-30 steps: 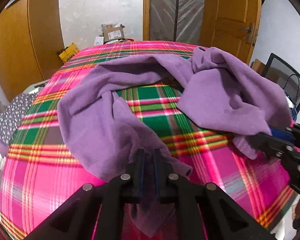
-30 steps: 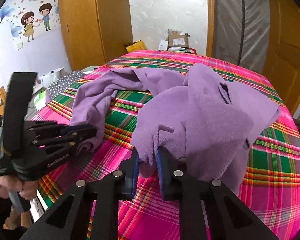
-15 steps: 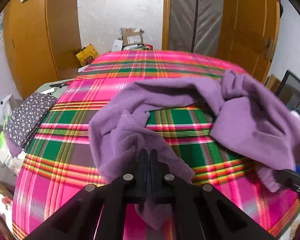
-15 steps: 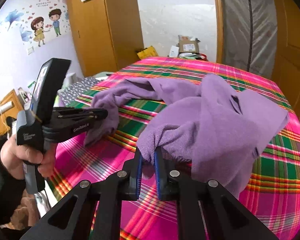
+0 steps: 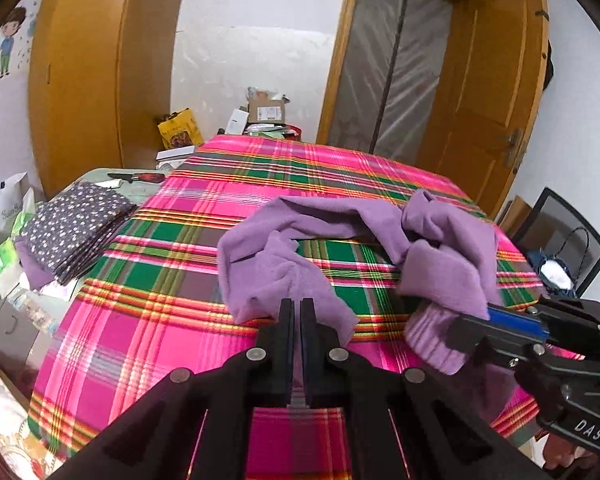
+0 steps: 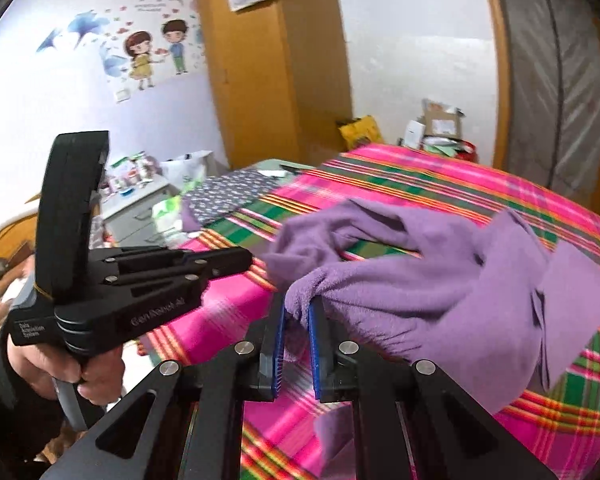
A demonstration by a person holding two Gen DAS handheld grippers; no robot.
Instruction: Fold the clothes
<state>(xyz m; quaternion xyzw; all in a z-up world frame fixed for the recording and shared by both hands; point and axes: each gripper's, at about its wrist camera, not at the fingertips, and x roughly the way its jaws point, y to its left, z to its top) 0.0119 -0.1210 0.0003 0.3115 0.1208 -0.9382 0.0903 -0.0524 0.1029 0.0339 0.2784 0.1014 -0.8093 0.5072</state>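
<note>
A crumpled purple fleece garment (image 5: 440,248) lies on a bed with a pink, green and yellow plaid cover (image 5: 148,320). My left gripper (image 5: 296,308) is shut on the garment's near left edge, lifting it off the cover. My right gripper (image 6: 298,320) is shut on another near edge of the same garment (image 6: 440,280), which hangs from its jaws. The right gripper shows at the right of the left wrist view (image 5: 496,328). The left gripper shows at the left of the right wrist view (image 6: 236,258), held by a hand.
A folded grey dotted cloth (image 5: 72,224) lies on a side surface left of the bed. Boxes (image 5: 266,112) stand past the bed's far end by a wooden door (image 5: 484,92). A dark chair (image 5: 560,240) stands at the right. A wardrobe (image 5: 80,80) is at the left.
Both grippers have risen and pulled back toward the near edge with the garment held. The garment has been drawn closer and bunched up. The two grippers are closer together.
</note>
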